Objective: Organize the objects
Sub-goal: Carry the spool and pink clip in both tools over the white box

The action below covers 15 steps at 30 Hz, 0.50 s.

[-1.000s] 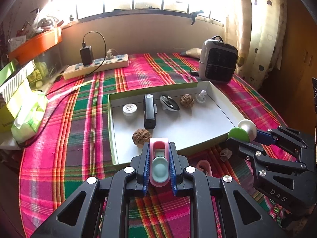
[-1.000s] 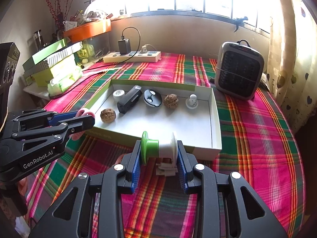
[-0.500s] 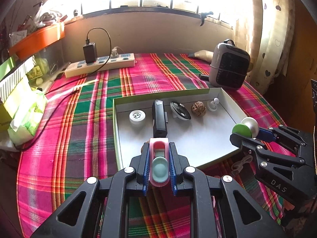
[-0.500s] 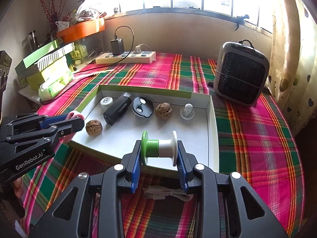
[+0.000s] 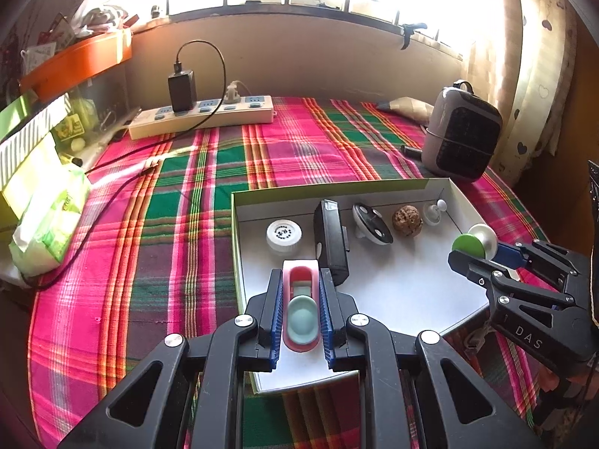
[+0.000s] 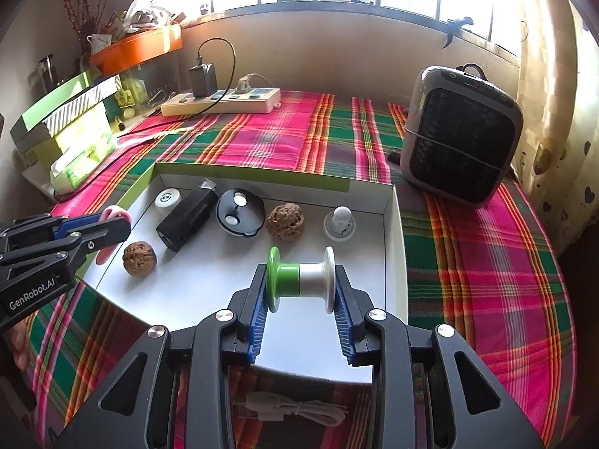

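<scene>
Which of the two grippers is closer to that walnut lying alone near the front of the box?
Left. The left gripper, holding a pink clip, hovers right beside the walnut. The right gripper, holding a spool, sits farther along the box.

Left gripper [image 5: 300, 312] clamping pink clip [image 5: 300, 310], over white tray [image 5: 393, 284]

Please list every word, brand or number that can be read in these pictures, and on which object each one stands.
"GenRobot.AI": side of the left tongs.
"DAS": side of the right tongs.
Print on the white round cap, the green packet and the boxes: too small to read.
</scene>
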{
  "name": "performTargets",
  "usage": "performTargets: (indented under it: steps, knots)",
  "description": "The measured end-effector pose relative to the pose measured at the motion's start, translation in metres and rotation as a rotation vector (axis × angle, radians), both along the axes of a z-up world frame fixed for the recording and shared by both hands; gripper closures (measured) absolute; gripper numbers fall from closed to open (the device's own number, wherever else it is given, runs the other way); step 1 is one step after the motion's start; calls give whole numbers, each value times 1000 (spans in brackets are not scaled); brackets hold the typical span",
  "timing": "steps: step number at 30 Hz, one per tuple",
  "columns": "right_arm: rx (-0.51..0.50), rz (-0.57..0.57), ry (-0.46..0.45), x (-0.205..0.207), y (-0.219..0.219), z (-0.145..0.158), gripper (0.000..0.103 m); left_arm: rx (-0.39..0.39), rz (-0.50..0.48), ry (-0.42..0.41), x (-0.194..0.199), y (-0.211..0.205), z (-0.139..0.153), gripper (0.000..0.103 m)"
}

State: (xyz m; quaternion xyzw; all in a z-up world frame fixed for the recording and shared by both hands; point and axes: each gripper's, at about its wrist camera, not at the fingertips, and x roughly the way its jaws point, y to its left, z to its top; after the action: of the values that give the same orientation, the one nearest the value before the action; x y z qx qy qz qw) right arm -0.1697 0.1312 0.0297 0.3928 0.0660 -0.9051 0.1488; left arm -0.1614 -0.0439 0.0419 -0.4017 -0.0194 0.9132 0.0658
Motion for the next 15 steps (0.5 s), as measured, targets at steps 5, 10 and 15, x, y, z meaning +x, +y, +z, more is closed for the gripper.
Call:
performTargets:
  steps: [5,10,15]
  knots:
    - [9,-11,-7,-8,1,-5,69,-2,5,-15,-10,-1,-5,87]
    - [20,-16,-15,-17,2,-9,69,-7,12,-23,-18,0,-9,87]
    - [42,-18,-15,-24,0,-13,69,-14,17,-36,-26,-1,-14,87]
